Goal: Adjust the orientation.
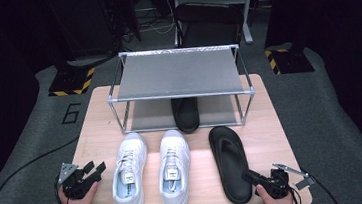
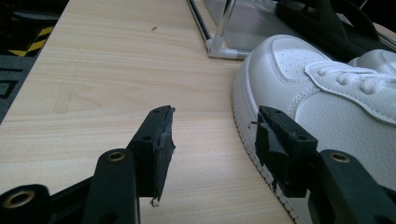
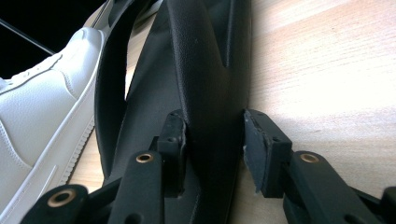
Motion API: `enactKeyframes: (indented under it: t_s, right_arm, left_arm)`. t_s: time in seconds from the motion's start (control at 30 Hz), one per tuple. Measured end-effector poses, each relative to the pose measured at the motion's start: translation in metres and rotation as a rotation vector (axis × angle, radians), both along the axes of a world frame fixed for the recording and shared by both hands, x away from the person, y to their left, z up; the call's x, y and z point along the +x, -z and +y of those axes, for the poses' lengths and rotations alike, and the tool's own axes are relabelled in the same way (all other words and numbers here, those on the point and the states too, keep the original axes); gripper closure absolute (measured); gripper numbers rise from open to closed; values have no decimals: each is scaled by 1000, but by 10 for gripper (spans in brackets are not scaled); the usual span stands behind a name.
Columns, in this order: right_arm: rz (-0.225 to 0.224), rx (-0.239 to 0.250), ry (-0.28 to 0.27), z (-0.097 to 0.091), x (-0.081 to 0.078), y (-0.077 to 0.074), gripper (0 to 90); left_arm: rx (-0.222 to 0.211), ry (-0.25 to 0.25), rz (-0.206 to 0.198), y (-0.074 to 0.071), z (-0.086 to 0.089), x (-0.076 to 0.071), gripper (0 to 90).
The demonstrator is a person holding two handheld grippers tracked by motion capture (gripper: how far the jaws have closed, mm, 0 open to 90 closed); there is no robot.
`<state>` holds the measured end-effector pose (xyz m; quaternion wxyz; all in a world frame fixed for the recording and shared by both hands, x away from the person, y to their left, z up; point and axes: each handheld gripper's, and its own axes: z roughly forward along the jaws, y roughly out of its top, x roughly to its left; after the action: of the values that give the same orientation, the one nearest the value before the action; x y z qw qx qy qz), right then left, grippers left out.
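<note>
Black flip-flop (image 1: 231,163) lies on the counter (image 1: 97,135), heel rim between the right gripper's (image 1: 250,175) fingers (image 3: 173,140), partly closed, grip uncertain. Its mate (image 1: 186,114) already sits under the rack (image 1: 179,74). Left gripper (image 1: 94,170) gapes empty beside the white sneakers (image 1: 130,172), both unshelved.

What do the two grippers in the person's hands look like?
Both are black. The left gripper has a grey three-cornered plate on top and a black cable trailing off the table. The right gripper carries grey metal parts and a cable. Brass-coloured rivets mark the jaws. No sleeves show.
</note>
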<state>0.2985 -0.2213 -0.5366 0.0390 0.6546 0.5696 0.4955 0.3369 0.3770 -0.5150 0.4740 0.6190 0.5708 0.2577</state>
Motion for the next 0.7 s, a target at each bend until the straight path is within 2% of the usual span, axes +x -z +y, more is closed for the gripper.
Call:
enactKeyframes:
  t_s: [0.07, 0.33, 0.4, 0.57, 0.7]
  right_arm:
    - [-5, -18, -3, -1, 0, 0, 616]
    - [-7, -20, 3, 1, 1, -1, 643]
    - [-5, -13, 17, 2, 0, -1, 649]
    - [-15, -35, 37, 3, -3, -5, 657]
    - [-22, -20, 39, 2, -4, -6, 661]
  left_arm:
    - [0, 5, 8, -1, 1, 0, 463]
    - [-4, 4, 7, -1, 1, 0, 463]
    - [-3, 5, 7, -1, 1, 0, 463]
    - [-2, 7, 10, -1, 2, 0, 464]
    - [-3, 6, 10, -1, 2, 0, 464]
